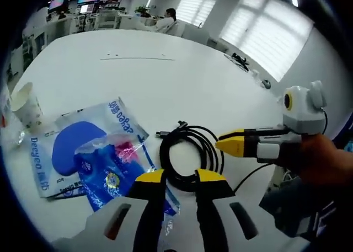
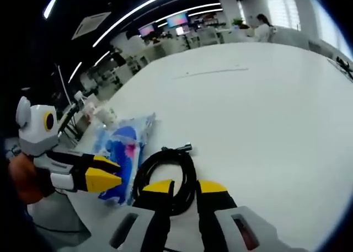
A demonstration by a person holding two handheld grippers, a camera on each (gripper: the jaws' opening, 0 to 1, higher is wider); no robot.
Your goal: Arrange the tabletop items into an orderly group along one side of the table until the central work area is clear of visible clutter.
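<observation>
Black coiled cable (image 1: 190,155) lies flat on the white counter (image 1: 165,81), just ahead of the left gripper (image 1: 180,176). Loop is roughly oval, long axis running from 6 toward 12 in the left gripper view. Its plug ends (image 1: 171,130) stick out at the coil's 11 o'clock, pointing to about 10.

Left gripper: yellow-tipped jaws apart, nothing between them, tips at the near rim of the coil; cannot tell if they touch it.

Right gripper (image 1: 226,141) enters the left gripper view from 3 o'clock, pointing toward 9, its tip at the coil's right edge. In that view its jaws look stacked together; cannot tell whether they pinch the cable. A hand (image 1: 320,158) holds it.

Right gripper view: own jaws (image 2: 185,187) spread, straddling the near arc of the cable (image 2: 165,175); contact unclear. Plug end (image 2: 179,148) sits at the coil's 12 o'clock. Left gripper (image 2: 113,177) comes in from 9 o'clock, tip near the blue packets (image 2: 124,147).

Blue-and-clear plastic packets (image 1: 94,153) lie just beside the coil at its 9 o'clock, overlapping each other, long edge slanting from 7 to 1. Paper cup (image 1: 26,104) stands upright at 9 o'clock, beyond the packets.

A person (image 1: 165,20) sits at the far end of the counter, at 12 o'clock.
</observation>
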